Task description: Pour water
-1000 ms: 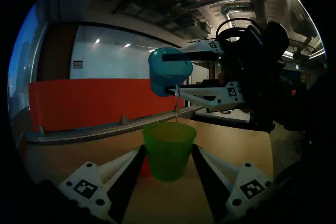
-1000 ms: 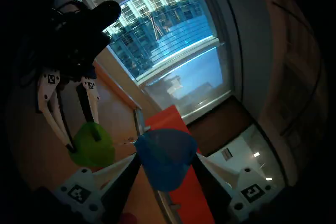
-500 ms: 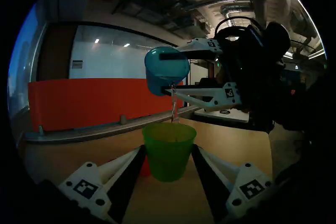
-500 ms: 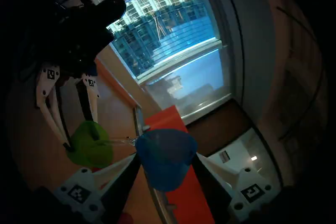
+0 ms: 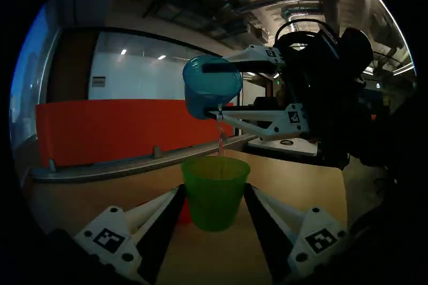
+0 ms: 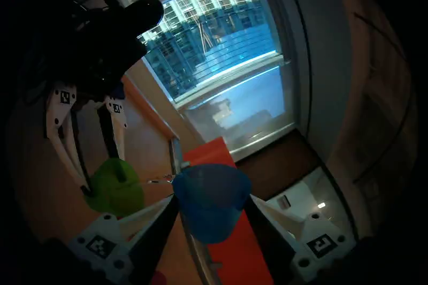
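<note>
Left hand-held gripper [image 5: 214,191]: level and low, both fingers clamped on one green cup [image 5: 215,205], upright at the surface [image 5: 299,178].
Right hand-held gripper [image 6: 211,202]: raised and rolled sideways, both fingers pressed on one blue cup [image 6: 211,213].
Blue cup: tipped, lip down, just above the green cup.
Water [image 5: 219,135]: one thin stream from blue lip into green mouth.
Count: two grippers, two cups.
Behind: one red partition [image 5: 107,127].
</note>
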Demonstrator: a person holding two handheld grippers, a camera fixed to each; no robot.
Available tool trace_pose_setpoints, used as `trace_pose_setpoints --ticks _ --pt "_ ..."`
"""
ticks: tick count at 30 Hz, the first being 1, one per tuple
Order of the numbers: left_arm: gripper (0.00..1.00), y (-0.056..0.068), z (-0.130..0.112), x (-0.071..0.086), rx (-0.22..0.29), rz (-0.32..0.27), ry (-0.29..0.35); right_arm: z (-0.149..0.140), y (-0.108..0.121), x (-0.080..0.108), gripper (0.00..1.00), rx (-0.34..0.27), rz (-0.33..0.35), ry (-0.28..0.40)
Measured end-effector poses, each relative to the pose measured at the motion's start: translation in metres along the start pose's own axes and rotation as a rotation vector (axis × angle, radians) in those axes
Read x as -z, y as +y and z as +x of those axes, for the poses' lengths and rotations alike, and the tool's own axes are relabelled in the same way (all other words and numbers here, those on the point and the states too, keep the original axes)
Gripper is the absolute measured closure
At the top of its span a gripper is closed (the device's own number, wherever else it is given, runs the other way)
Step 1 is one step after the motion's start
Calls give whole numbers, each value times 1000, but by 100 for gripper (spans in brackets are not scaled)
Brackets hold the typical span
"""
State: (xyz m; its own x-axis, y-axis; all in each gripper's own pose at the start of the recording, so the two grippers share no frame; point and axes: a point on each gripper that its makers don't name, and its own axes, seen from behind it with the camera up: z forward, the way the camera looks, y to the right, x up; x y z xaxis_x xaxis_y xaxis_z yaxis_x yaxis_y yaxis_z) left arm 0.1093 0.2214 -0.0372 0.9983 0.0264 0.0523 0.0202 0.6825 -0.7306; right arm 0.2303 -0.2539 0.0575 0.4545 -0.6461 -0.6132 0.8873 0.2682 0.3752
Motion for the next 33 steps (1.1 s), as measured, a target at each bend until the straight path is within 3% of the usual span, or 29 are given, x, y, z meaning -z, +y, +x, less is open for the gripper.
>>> trace_pose_setpoints --ticks 33 --pt "21 2 1 2 5 -2 6 5 1 -3 13 67 0 12"
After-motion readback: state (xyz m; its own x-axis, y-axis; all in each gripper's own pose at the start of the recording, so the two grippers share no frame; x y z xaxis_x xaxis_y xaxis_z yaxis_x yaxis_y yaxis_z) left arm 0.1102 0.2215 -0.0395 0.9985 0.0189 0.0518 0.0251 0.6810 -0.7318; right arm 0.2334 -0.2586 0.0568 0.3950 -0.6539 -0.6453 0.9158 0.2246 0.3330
